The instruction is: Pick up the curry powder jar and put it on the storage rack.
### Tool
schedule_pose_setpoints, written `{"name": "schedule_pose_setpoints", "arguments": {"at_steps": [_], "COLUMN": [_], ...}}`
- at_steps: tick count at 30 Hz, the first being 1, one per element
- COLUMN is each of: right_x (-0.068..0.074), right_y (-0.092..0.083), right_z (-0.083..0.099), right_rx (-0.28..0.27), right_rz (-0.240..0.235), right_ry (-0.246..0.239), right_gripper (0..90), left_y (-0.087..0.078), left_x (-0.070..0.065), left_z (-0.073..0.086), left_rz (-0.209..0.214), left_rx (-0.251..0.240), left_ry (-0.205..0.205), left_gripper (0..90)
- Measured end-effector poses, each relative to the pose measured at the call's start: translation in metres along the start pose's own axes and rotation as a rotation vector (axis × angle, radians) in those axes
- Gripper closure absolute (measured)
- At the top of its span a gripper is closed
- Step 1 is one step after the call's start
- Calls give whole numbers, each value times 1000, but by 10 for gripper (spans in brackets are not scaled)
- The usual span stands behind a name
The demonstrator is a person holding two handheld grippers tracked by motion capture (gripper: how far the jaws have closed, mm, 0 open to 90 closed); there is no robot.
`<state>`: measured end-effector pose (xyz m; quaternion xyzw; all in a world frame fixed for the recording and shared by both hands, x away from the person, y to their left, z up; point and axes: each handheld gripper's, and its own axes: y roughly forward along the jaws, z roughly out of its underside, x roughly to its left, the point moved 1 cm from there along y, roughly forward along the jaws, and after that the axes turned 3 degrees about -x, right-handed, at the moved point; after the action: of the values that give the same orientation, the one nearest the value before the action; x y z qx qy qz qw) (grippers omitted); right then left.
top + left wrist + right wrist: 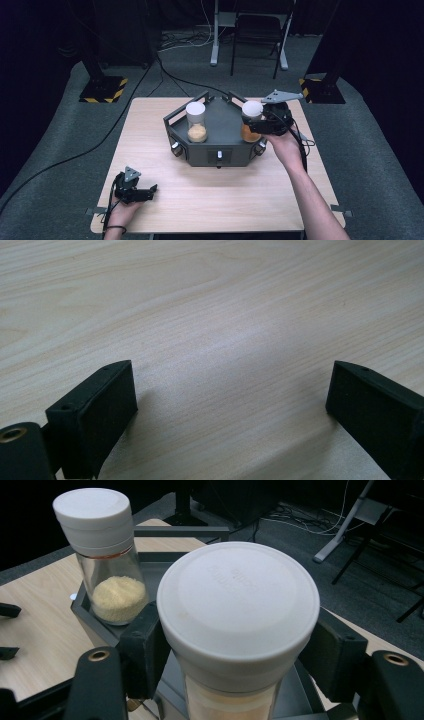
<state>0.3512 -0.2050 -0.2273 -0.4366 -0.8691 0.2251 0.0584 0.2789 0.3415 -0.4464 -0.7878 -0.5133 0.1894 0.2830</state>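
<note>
High view, near edge: the left gripper (pixel 148 192) lies low on the wooden table (pixel 235 192) at the person's near-left corner, well apart from everything else.
Left gripper view: its two black jaws stand wide apart with bare wood grain between them; it carries nothing and touches no jar.
Left gripper role: parked, by the look of it, with no part in the present step.
Middle of table: a dark grey angular tray (pixel 220 125) with small knobs along its front wall sits just beyond the table's centre.
Right side of tray: the right gripper (pixel 256 126) is at the tray's right corner, the person's hand behind it.
Right gripper view: the jaws sit against both sides of the orange-filled jar (pixel 235 700), just under its broad white lid (pixel 238 607); they look clamped on it.
Jar position: upright, at the tray's right corner; whether its base rests on the tray floor or is lifted clear, I cannot tell.
Left side of tray: a second jar (pixel 196 122) with pale yellow grains and a white cap stands upright and untouched.
Progress: the grasp on the orange jar appears made; moving it or setting it down is left, and the second jar is not yet handled.
Far background: a chair and stand legs on dark carpet.
</note>
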Motion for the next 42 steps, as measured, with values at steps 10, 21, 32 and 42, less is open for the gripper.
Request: {"name": "schedule_pose_setpoints", "arguments": {"at_steps": [10, 21, 32, 42], "right_x": [-2, -11, -22, -17], "right_y": [21, 37, 40, 24], "right_z": [-5, 0, 6, 15], "right_rx": [19, 38, 45, 10], "right_rz": [6, 0, -2, 35], "right_ry": [15, 63, 112, 112], "right_gripper": [330, 329, 325, 107], "left_y": [0, 0, 0, 0], "left_x": [1, 0, 0, 0], "left_z": [0, 0, 0, 0], "left_rz": [4, 4, 5, 5], "left_rx": [0, -1, -1, -1], "left_ry": [2, 2, 2, 2], "left_gripper": [57, 56, 56, 56]}}
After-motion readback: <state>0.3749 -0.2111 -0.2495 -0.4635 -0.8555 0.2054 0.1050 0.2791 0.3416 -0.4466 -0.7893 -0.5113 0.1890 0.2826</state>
